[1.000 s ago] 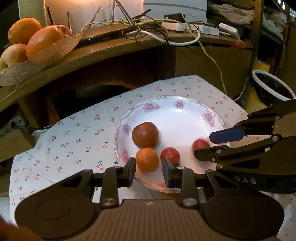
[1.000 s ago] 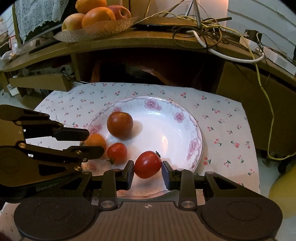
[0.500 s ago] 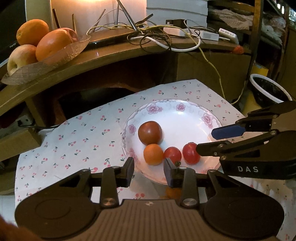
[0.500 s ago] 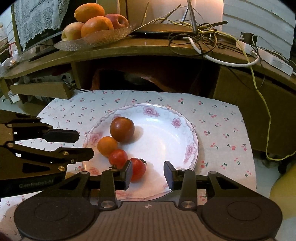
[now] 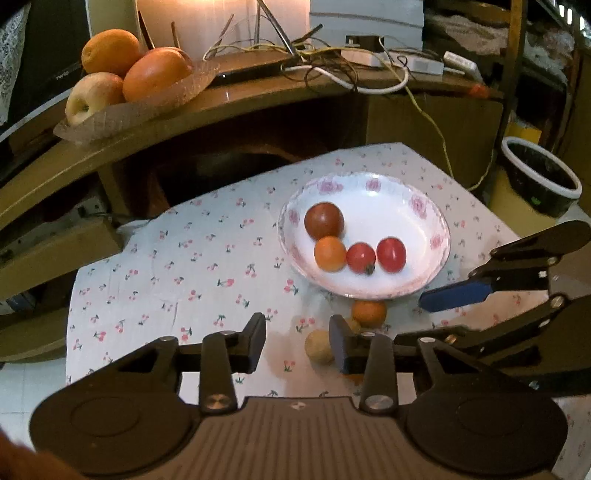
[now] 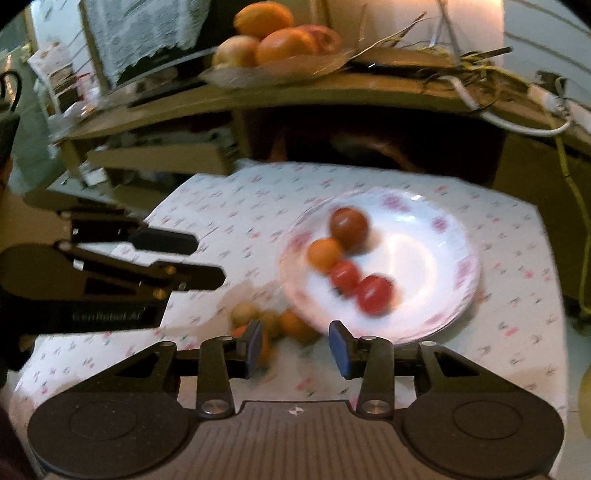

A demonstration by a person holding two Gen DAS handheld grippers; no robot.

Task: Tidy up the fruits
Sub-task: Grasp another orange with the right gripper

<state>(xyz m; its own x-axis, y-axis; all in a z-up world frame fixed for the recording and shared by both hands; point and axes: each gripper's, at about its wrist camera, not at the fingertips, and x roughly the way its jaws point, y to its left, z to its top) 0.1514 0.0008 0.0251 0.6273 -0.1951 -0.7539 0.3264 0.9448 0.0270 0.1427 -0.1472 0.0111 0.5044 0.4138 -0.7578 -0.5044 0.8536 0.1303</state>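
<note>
Fingers [image 5: 258, 338] of both grippers apart, empty, over cloth [image 5: 166, 266] near plate [image 5: 436, 254] rim.

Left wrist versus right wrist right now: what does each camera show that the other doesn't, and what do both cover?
Only the left wrist view shows the black bin with a white rim on the floor at right, and the right gripper seen from the side, open.

Only the right wrist view shows the lace cloth at upper left, and the left gripper from the side, open.

Both show the floral plate holding four tomatoes, loose small fruits on the tablecloth before it, and the fruit tray on the shelf.
</note>
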